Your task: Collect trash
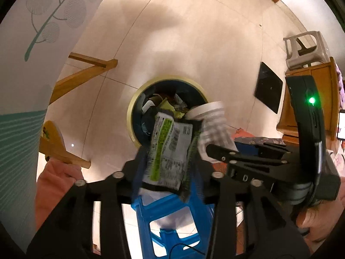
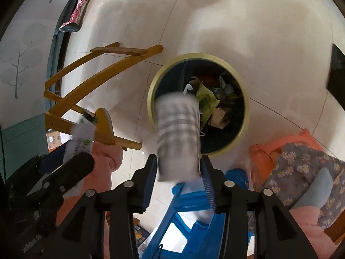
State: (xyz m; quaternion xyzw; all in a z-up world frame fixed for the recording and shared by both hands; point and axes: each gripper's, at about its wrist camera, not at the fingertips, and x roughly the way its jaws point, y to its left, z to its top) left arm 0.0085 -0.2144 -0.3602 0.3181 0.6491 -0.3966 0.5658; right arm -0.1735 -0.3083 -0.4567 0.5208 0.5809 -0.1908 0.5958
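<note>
Trash is seen at both grippers, above a round bin (image 1: pixel 132 116) that stands on the pale tiled floor (image 1: pixel 194 32). In the left wrist view, a crumpled wrapper (image 1: pixel 168 149) with green print and barcodes lies between the jaws of the left gripper (image 1: pixel 167 161). The jaws stand apart; whether the pads touch the wrapper cannot be told, since its edges and the pads are smeared by motion blur. The wrapper overlaps the bin's near rim in the picture, so part of the rim is hidden.

In the right wrist view, a ribbed white cup (image 2: pixel 177 138) sits between the blue-padded jaws of the right gripper (image 2: pixel 179 172), which also stand apart, with narrow gaps seen at the cup's sides. The cup is heavily blurred and its lower end is cut off by a blue stool (image 2: pixel 194 215) below. It covers the bin's left rim.

Inside the bin, a yellow-green packet (image 2: pixel 207 101) and other scraps are made out; the rest is dark.

A hand (image 1: pixel 317 220) on the right gripper's handle is cut off at the left view's edge. A wooden frame (image 2: pixel 86 82) stands beside the bin, partly hidden by a pink sleeve (image 2: pixel 105 157).
</note>
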